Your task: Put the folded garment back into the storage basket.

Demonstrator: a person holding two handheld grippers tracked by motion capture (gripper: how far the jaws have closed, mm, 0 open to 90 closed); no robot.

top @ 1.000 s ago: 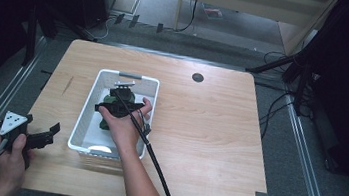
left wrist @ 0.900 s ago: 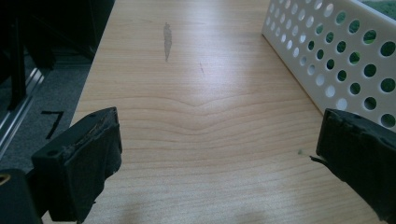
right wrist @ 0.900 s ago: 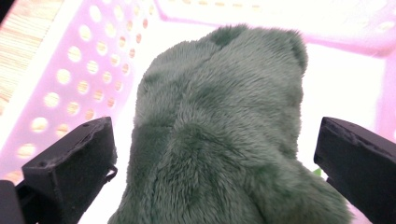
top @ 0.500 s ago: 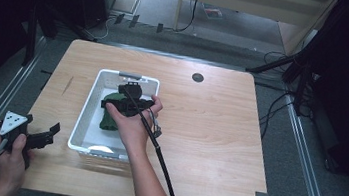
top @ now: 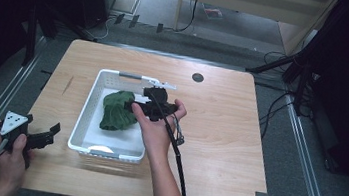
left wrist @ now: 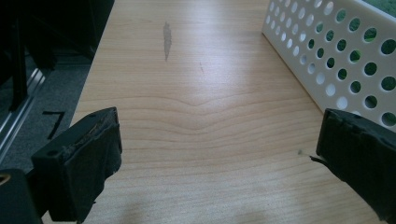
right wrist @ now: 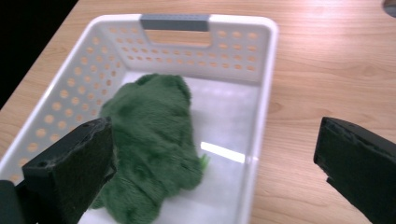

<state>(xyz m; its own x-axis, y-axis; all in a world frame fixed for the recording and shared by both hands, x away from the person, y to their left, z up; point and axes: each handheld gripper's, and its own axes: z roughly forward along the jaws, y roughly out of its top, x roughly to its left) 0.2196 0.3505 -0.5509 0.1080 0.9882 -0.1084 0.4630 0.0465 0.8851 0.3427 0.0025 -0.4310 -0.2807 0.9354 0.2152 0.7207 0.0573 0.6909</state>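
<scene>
Under both my hands sits a pale wooden table, grain running across it, with a small dark round hole near its far edge and a faint grey smudge on the left side. Around it the room is dim: grey floor, metal rails down either side, black cables trailing off to the right. My left gripper rests at the table's near left corner, jaws spread wide over bare wood, nothing between them, the basket's perforated wall just off to its right. My right gripper hovers above the right rim of the white basket, jaws fully apart and empty, one over the basket, one over the table beside it. That basket is plastic, dotted with round holes, with a grey handle on its far wall. Inside it lies the green cloth, a fuzzy, crumpled dark-green heap, lying against the left wall and spilling toward the middle of the shiny white floor.
</scene>
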